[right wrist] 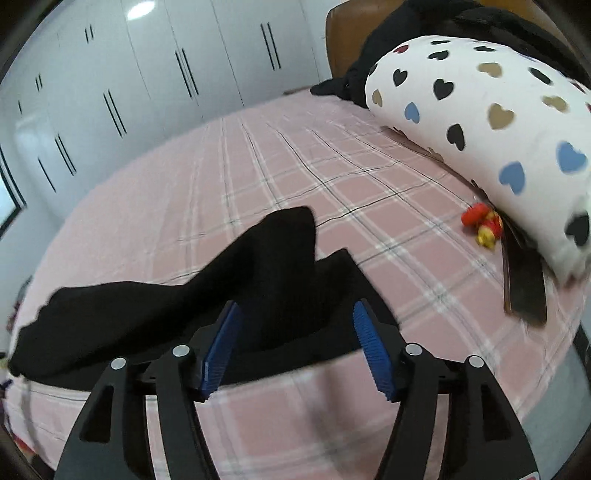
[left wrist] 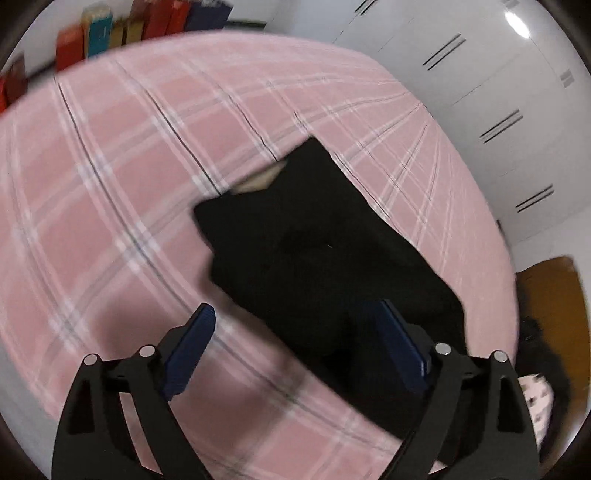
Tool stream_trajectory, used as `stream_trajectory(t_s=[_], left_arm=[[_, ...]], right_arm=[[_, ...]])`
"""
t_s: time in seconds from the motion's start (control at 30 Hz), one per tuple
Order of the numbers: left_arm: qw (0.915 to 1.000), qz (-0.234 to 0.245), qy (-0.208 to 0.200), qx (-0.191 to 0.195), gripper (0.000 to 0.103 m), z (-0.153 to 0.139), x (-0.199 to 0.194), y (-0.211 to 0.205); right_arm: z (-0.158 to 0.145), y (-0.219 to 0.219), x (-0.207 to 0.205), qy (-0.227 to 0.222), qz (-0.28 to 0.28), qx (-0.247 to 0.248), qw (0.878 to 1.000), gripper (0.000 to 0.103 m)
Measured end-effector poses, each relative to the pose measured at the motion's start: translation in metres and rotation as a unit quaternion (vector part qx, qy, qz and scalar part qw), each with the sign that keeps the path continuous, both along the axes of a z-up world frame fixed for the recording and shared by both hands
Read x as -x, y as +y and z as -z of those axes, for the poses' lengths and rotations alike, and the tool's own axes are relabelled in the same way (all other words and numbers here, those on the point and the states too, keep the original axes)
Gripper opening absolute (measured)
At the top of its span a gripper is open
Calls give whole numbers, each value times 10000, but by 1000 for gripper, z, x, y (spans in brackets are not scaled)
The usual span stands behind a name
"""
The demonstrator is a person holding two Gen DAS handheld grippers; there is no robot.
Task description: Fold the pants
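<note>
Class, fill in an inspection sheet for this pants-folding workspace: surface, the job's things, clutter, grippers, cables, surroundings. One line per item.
Surface: bed with pink plaid sheet, lightly creased.
Job's things: black pants lying on the sheet, partly folded, one section bunched up; a pale patch shows at one edge.
Clutter: heart-print pillow; small red and yellow toy beside it; dark flat item poking out under the pillow; black garment heaped at the headboard.
Grippers: left gripper open above the pants, nothing between the pads; right gripper open, not holding the cloth.
Cables: nothing seen.
Surroundings: white wardrobe doors; brown headboard; coloured books on a shelf.
</note>
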State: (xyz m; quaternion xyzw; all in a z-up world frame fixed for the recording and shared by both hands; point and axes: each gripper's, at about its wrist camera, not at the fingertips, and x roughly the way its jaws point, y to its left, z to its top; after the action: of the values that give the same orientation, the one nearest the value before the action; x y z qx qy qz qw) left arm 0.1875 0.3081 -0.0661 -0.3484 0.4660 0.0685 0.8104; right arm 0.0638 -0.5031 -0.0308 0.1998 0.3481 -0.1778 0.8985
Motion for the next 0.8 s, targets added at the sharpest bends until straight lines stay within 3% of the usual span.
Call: stream_trajectory(t_s=[0.07,0.13,0.2,0.27,0.4,0.5,0.6,0.63,0.73,0.77,0.8], left_arm=[[9992,41,275,272,86,12,-15,-5],[9982,-68,369,469,78,17,-23,-6],[9977,-90,230,633,36,11,-28,0],[9979,-28,219,611,11,3,-34,8],[9989,199,354,232,7,-4,-41,13],[9984,257,499,61,7,0,-39,12],[9979,214,612,-42,8,4,-40,8],[9977,209,642,-54,8,6,-42,7],[9969,249,732,-174,8,6,-43,7],[9963,286,768,-249,8,6,-44,5],[9959,311,794,-304,7,9,-50,5]], right_arm=[[1,13,4,-45,-55,-227,9997,68],[4,25,8,-29,-112,-447,9989,68],[8,37,7,23,-200,-706,9973,68],[8,40,3,-1,-207,-958,9952,68],[15,32,-23,68,-38,-1785,9839,68],[24,18,-57,298,388,-2235,9735,68],[29,5,-91,439,811,-2475,9645,72],[30,2,-101,562,916,-2481,9628,78],[44,-8,-137,1108,1187,-2415,9567,79],[48,-11,-147,1184,1213,-2278,9588,77],[51,-13,-152,1200,1183,-2180,9613,55]])
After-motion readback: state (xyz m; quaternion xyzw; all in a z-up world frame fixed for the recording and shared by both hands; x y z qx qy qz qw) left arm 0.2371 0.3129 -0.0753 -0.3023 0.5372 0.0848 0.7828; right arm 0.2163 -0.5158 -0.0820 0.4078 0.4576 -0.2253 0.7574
